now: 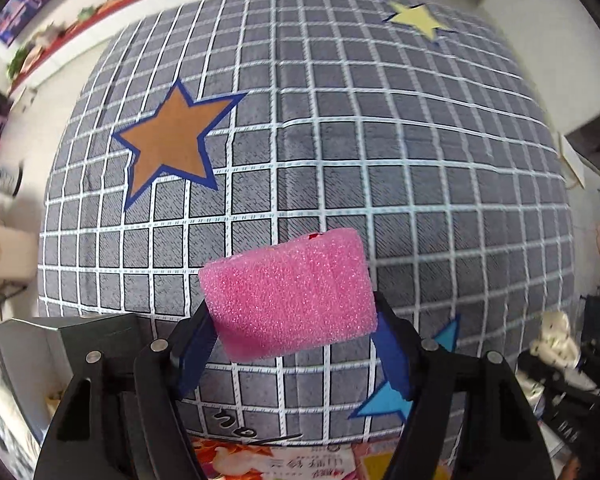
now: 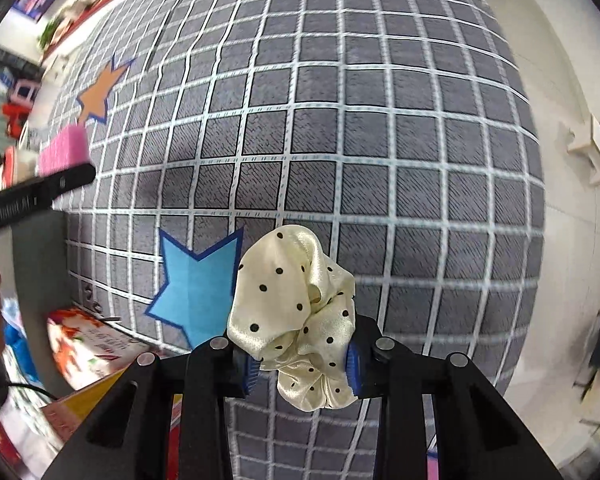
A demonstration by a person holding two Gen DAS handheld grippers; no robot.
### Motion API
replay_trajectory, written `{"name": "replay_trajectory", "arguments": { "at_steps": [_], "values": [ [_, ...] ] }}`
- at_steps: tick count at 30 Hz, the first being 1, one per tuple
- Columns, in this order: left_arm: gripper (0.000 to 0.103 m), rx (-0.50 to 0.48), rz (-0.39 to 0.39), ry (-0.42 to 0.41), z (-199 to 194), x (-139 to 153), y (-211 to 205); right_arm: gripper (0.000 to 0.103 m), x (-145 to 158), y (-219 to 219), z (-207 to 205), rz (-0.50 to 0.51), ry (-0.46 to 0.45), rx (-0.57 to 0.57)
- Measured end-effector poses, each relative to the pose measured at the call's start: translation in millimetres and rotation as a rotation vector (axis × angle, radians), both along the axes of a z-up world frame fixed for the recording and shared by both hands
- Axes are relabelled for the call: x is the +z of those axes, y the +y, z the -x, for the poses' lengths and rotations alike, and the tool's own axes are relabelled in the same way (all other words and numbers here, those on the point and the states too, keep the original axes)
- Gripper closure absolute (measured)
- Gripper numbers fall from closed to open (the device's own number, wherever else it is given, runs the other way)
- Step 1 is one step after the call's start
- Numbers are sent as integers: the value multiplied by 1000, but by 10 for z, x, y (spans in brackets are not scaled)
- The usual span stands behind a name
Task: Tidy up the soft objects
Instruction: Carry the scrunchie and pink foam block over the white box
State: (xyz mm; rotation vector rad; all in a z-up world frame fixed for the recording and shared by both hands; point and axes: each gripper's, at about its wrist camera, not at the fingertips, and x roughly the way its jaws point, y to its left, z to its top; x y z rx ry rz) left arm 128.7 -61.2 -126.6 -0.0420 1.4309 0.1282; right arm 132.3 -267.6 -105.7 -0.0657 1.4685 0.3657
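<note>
Above a grey checked cloth [image 1: 380, 152], the left gripper [image 1: 294, 332] clamps a pink sponge [image 1: 288, 296] while the right gripper [image 2: 302, 360] pinches a polka-dot scrunchie [image 2: 296, 312].

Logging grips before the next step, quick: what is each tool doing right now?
Left tool: closed on the pink foam block.
Right tool: closed on the cream satin scrunchie with black dots.

Pink foam block [image 1: 288, 296]: coarse, sparkling open-cell surface. Scrunchie [image 2: 296, 320]: glossy cream satin cloth, black-dotted. Checked tablecloth [image 1: 380, 160]: matt woven fabric. Gripper fingers [image 1: 196, 344]: matt black plastic, blue ribbed pads.
</note>
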Motion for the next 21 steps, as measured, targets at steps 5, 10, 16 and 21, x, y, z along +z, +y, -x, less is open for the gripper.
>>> {"name": "replay_trajectory", "arguments": {
  "at_steps": [5, 10, 16, 21],
  "values": [
    [28, -67, 18, -46, 415, 364, -56, 68, 286, -150, 348, -38, -22, -106],
    [28, -134, 20, -103, 793, 750, -51, 68, 588, -85, 726, -59, -54, -164],
    [28, -154, 46, -149, 1196, 1083, 90, 68, 904, 53, 1009, -83, -102, -191],
    [28, -163, 44, -173, 1561, 1273, 257, 68, 1168, 321, 1124, -116, -139, -168]
  ]
}}
